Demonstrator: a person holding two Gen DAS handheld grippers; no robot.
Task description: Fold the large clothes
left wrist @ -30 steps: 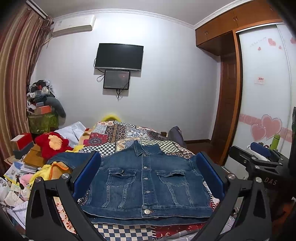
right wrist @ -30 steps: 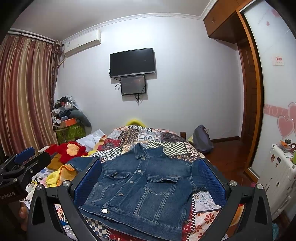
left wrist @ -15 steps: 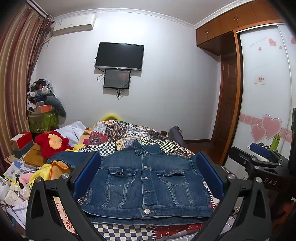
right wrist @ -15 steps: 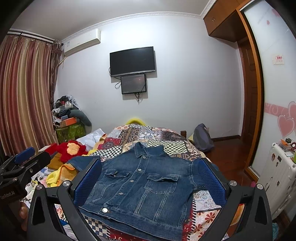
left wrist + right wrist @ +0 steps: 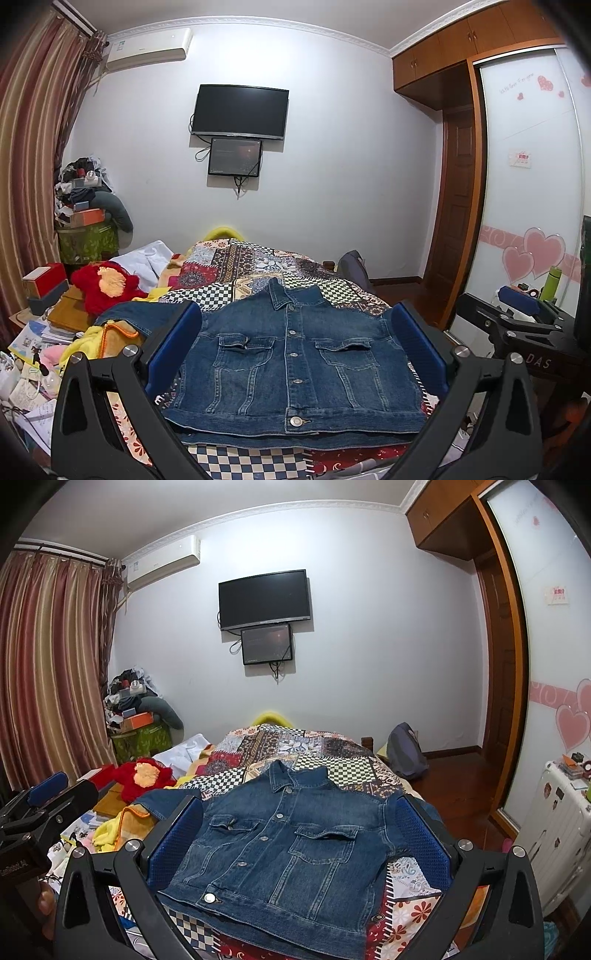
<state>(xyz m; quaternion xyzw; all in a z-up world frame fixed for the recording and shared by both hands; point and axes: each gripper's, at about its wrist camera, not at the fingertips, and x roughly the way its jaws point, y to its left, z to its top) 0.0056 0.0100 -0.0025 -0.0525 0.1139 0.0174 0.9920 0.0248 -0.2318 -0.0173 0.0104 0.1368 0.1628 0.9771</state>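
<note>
While both grippers hang above the near end of the bed, the dark blue denim jacket w/ metal buttons [image 5: 295, 362] lies flat, front side up and buttoned, on the patchwork quilt of checks and florals [image 5: 258, 262], collar pointing to 12 o'clock, hem toward the cams. One sleeve trails off at about 10 o'clock over a yellow blanket w/ orange trim [image 5: 110, 332].

Left gripper [image 5: 295, 350]: blue-padded fingers spread wide, nothing pinched, jacket body showing between them but apart from it afaict. Right gripper [image 5: 295, 834]: same deal, fingers spread wide, empty, hovering over the jacket.

From the left cam the right gripper sits at 3 o'clock; from the right cam the left gripper is at 9 o'clock, w/ a bit of the person's hand [image 5: 46, 908] on its grip.

Other stuff: red plush toy w/ yellow face [image 5: 107, 284] at 10 o'clock beside the bed, black wall-mounted TV [image 5: 240, 110] at 12 w/ a smaller dark screen [image 5: 235, 157] right under it, grey backpack [image 5: 404, 751] on the floor at 2 o'clock.
</note>
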